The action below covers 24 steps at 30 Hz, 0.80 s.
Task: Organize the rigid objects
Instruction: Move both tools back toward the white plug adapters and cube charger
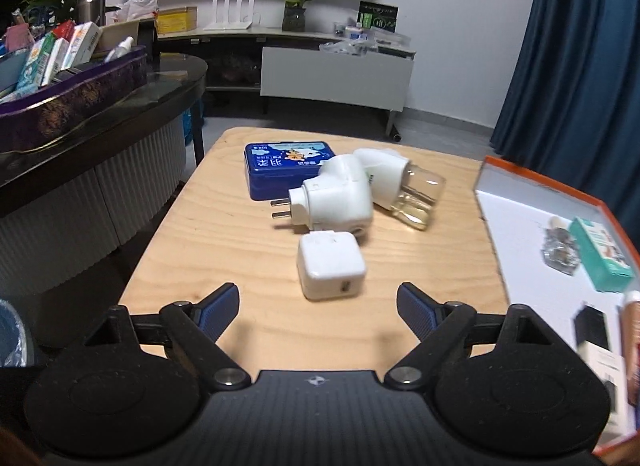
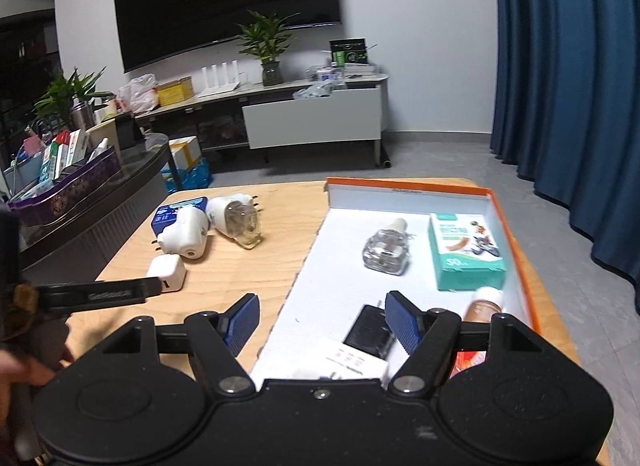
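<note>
Hovering low over the wooden table (image 1: 192,225), the left gripper (image 1: 318,304) stood spread wide with nothing between its pads, the white charger cube (image 1: 330,266) lying just ahead. Behind it sat two plug-in vaporizers (image 1: 340,197) and a blue tin (image 1: 280,167). The right gripper (image 2: 320,320) gaped empty over the orange-rimmed box (image 2: 516,225), above a black block (image 2: 370,332).

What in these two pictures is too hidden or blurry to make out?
- Right wrist view: black item in the orange box, partly behind the right gripper.
- Same view: brown bottle, blurred and partly hidden.
- Left wrist view: box contents cut off at the right edge; blue tin lettering blurred.
</note>
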Available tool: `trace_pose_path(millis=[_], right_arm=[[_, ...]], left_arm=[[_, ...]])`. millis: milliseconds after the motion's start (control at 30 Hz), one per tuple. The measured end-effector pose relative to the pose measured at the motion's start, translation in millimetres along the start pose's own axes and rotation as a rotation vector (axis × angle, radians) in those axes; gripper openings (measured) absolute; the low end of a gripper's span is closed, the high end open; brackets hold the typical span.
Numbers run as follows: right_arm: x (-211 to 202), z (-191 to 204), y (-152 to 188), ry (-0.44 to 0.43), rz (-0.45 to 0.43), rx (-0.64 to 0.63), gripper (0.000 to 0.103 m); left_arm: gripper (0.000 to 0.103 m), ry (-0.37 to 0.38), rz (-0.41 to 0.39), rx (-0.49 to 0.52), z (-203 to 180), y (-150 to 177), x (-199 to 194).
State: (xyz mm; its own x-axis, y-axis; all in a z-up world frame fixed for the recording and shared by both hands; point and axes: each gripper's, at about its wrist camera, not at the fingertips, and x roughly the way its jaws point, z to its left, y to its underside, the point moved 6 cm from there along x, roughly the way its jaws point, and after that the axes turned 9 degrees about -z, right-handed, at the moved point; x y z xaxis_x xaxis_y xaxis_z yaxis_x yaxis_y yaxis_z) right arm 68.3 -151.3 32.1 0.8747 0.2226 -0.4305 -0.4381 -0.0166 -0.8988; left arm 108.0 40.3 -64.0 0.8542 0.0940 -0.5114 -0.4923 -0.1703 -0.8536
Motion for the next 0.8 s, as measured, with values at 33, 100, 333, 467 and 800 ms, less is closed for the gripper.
trace_pose_path(millis=[33, 100, 333, 467, 800], right_arm=[[4.0, 1.2, -1.5, -0.004, 0.002, -0.002, 0.083], [11.1, 4.0, -3.7, -0.017, 0.006, -0.007, 0.083], [39.4, 13.9, -9.1, -0.056, 0.027, -0.029, 0.083], [58.6, 22.7, -13.2, -0.086, 0.039, -0.038, 0.083], [129.7, 68.3, -42.6, -0.241, 0.068, -0.205, 0.083]], left_arm=[[0.088, -0.003, 0.006, 0.002, 0.4, -0.5, 6.2], [0.087, -0.009, 0.014, 0.003, 2.4, 1.9, 14.7], [0.068, -0.002, 0.010, 0.009, 5.9, -0.7, 36.8], [0.043, 0.030, -0.006, 0.046, 1.7, -1.0, 34.6], [0.042, 0.095, -0.013, 0.024, 18.2, -2.7, 12.4]])
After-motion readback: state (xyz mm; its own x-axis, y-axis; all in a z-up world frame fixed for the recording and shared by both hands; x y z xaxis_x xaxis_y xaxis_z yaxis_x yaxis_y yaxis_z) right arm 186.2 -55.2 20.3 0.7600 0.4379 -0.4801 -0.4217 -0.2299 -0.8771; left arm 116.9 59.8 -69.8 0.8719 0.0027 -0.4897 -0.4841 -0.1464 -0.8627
